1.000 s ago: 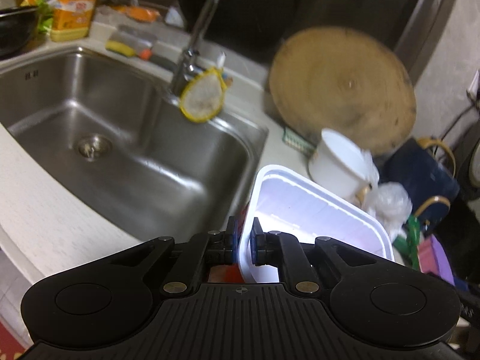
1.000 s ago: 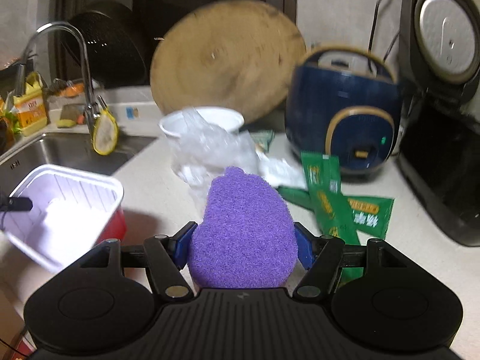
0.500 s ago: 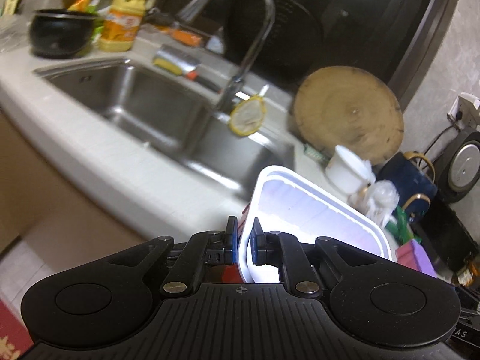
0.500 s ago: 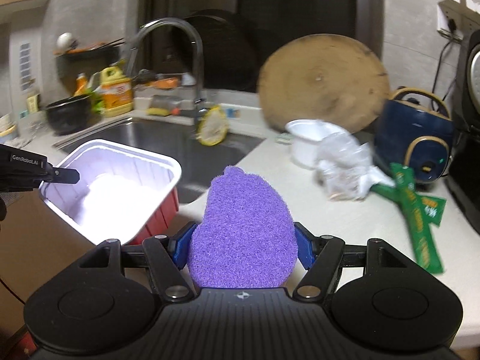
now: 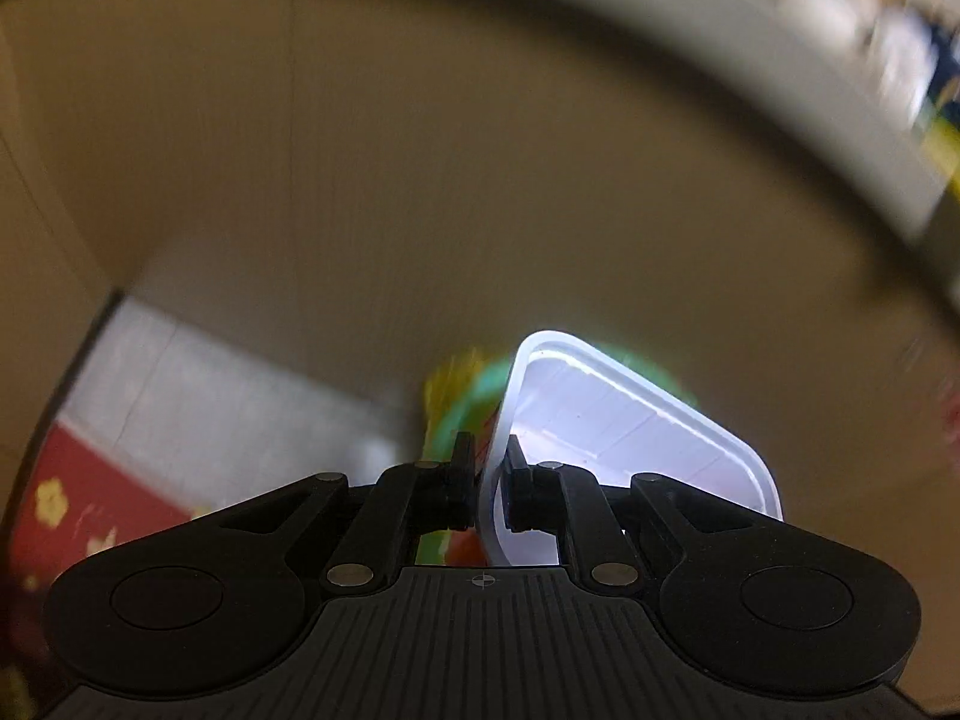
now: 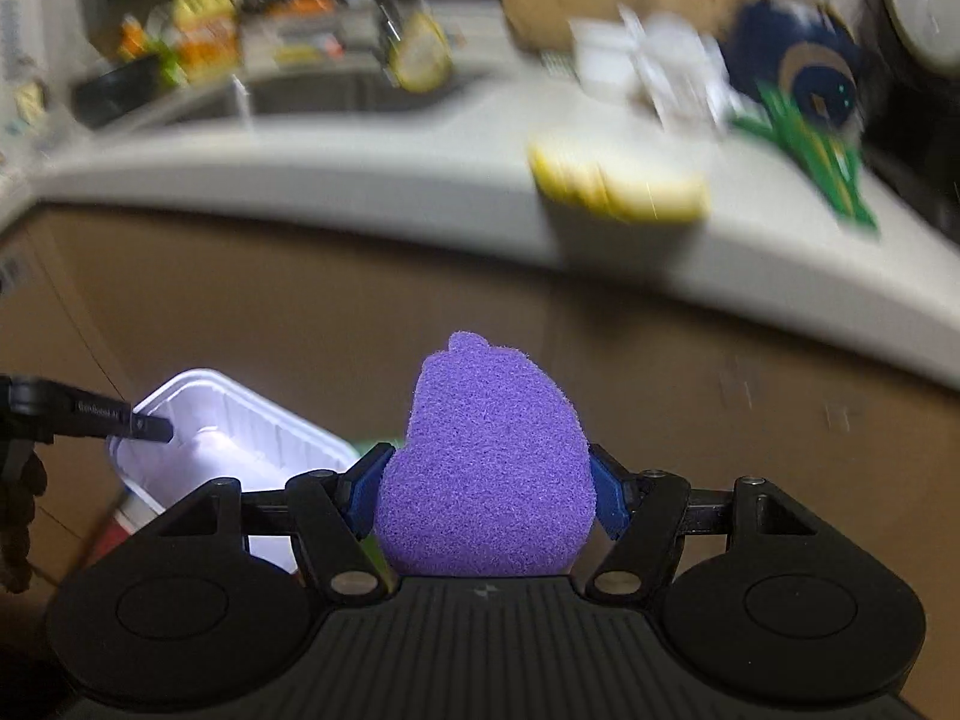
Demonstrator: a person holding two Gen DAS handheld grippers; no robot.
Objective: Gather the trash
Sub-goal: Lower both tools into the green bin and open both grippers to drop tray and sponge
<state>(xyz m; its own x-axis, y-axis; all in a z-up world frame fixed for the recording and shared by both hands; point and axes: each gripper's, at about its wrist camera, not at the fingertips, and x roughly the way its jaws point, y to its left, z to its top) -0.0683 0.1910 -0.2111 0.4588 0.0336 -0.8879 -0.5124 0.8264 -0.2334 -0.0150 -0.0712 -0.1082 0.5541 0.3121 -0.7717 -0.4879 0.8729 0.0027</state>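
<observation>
Both my grippers dropped below counter edge (image 6: 420, 180) since last second. Left gripper (image 5: 491, 480) clamped on white tray (image 5: 630, 438) rim; right gripper (image 6: 483, 489) squeezing purple sponge (image 6: 486, 468). Blurred green-yellow bin (image 5: 456, 396) below counter; drop-off likely imminent.

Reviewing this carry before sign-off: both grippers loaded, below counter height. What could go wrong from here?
1. The left gripper pinches only the white tray's thin rim; it could slip or flex.
2. The purple sponge fills the right gripper's view, hiding what lies ahead.
3. Heavy blur hides whatever lies below.
</observation>
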